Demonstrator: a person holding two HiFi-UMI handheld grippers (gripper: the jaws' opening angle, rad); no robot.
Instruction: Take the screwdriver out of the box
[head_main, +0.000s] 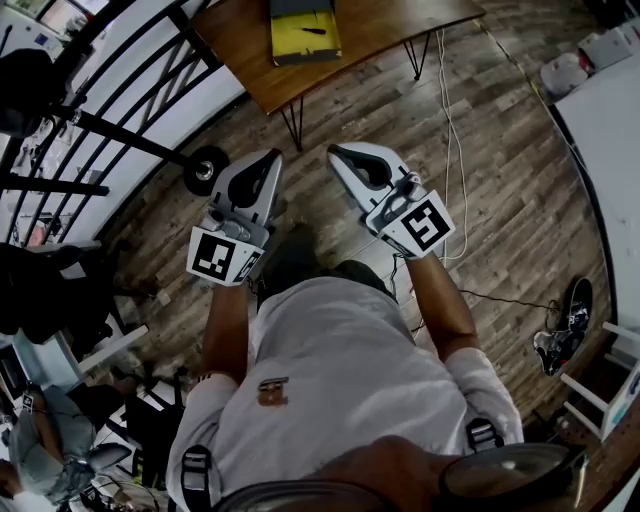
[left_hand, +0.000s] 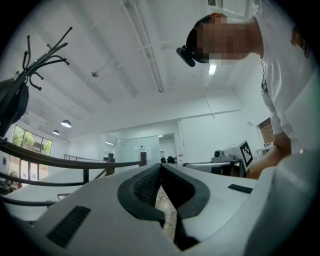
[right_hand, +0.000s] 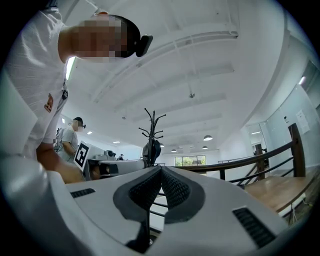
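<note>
A yellow box (head_main: 305, 35) with a dark lid part lies open on a brown wooden table (head_main: 400, 25) at the top of the head view. A small dark thing lies on its yellow inside; I cannot tell whether it is the screwdriver. My left gripper (head_main: 270, 158) and my right gripper (head_main: 335, 152) are held side by side over the wooden floor, short of the table, pointing toward it. Both are shut with nothing between the pads. The left gripper view shows its jaw tips (left_hand: 160, 165) meeting, and the right gripper's tips (right_hand: 161, 167) meet too. Neither gripper view shows the box.
A black railing (head_main: 110, 130) runs along the left, with a round black base (head_main: 205, 170) beside it. The table stands on thin black legs (head_main: 295, 125). White cables (head_main: 450, 150) trail across the floor. A white table (head_main: 610, 130) is at the right edge.
</note>
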